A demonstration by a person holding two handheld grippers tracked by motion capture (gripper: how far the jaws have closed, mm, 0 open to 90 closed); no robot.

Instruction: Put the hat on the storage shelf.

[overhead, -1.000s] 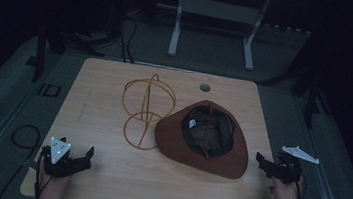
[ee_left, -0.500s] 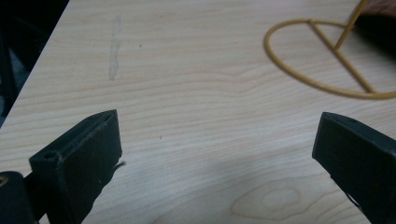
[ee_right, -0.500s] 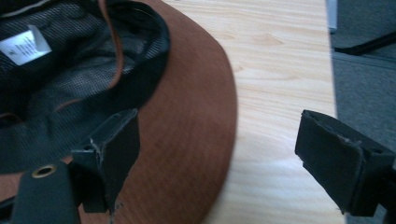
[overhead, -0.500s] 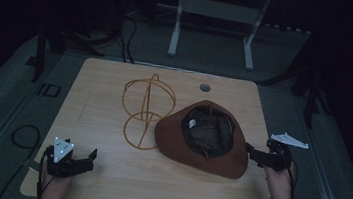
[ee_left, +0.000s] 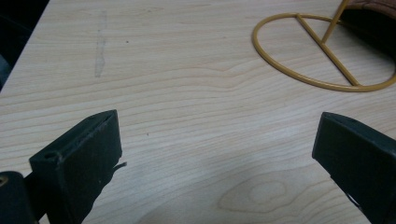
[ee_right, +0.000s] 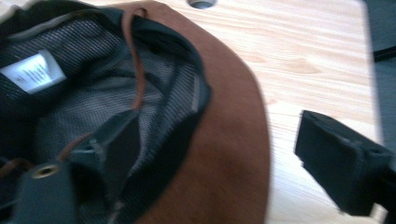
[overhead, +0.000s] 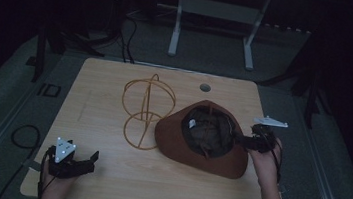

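A brown brimmed hat [overhead: 200, 137] lies upside down on the wooden table [overhead: 104, 96], its dark mesh lining and white label [ee_right: 35, 70] facing up. A yellow wire hat stand [overhead: 145, 108] stands just left of it, with its base ring [ee_left: 322, 56] flat on the wood. My right gripper [overhead: 244, 140] is open at the hat's right brim [ee_right: 233, 140]; one jaw hangs over the lining, the other over the table outside the brim. My left gripper [overhead: 82, 161] rests open near the front left corner, nothing between its jaws.
A round grommet hole [overhead: 205, 87] sits at the table's far edge. A grey metal frame [overhead: 214, 13] stands on the floor behind the table. A cable [overhead: 22, 135] loops on the floor at the left.
My right gripper has moved left from beyond the table's right edge onto the hat's brim. The left gripper has stayed nearly still.
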